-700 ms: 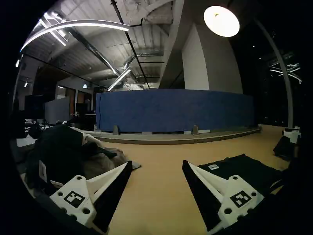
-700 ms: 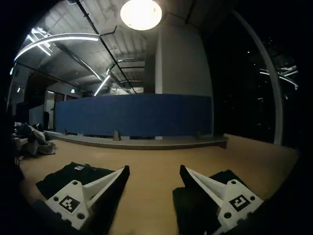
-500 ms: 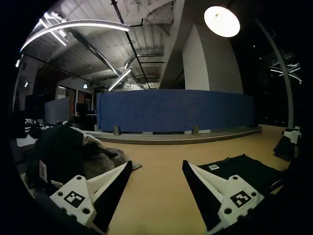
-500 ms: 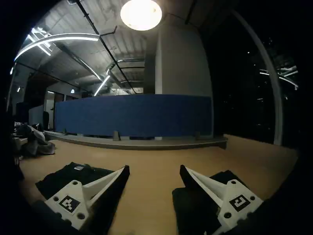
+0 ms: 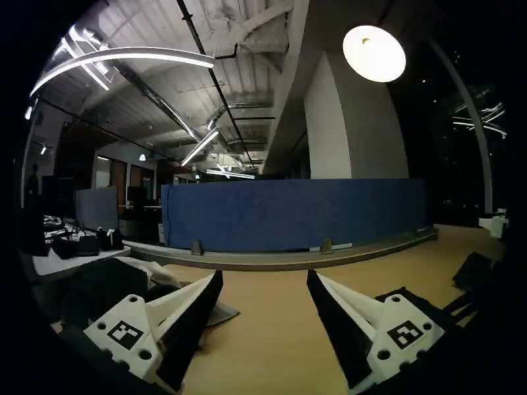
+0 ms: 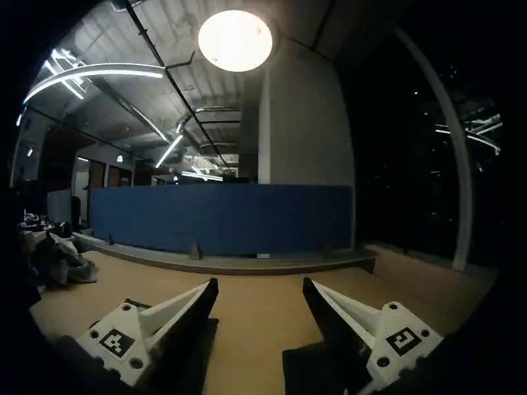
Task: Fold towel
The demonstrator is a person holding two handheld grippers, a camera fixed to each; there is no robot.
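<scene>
Four square black-and-white coded markers (image 5: 125,334) are the only printed things, one on each white plastic finger, two per gripper; they carry a block pattern, not letters. The left gripper (image 5: 263,273) hangs low over the tan wooden table (image 5: 277,336) on the near side of the long blue felt partition (image 5: 290,214), its fingers spread wide with bare tabletop between them; the right gripper (image 6: 260,281) faces the same partition (image 6: 221,220) with its fingers equally far apart, gripping nothing.

In the left gripper view, one black folded towel (image 5: 425,304) lies flat on the table before the partition's right end, partly behind that gripper's right finger; a second black cloth (image 5: 474,270) sits further right of it. In the right gripper view, the towel (image 6: 201,345) lies under the left finger and the second black cloth (image 6: 306,368) under the right finger; whether either finger touches cloth cannot be told. One heap of dark and grey cloths (image 5: 112,284) rests before the partition's left end, seen far left in the right gripper view (image 6: 59,263). One round glowing ceiling lamp (image 5: 373,54) hangs above the partition.
</scene>
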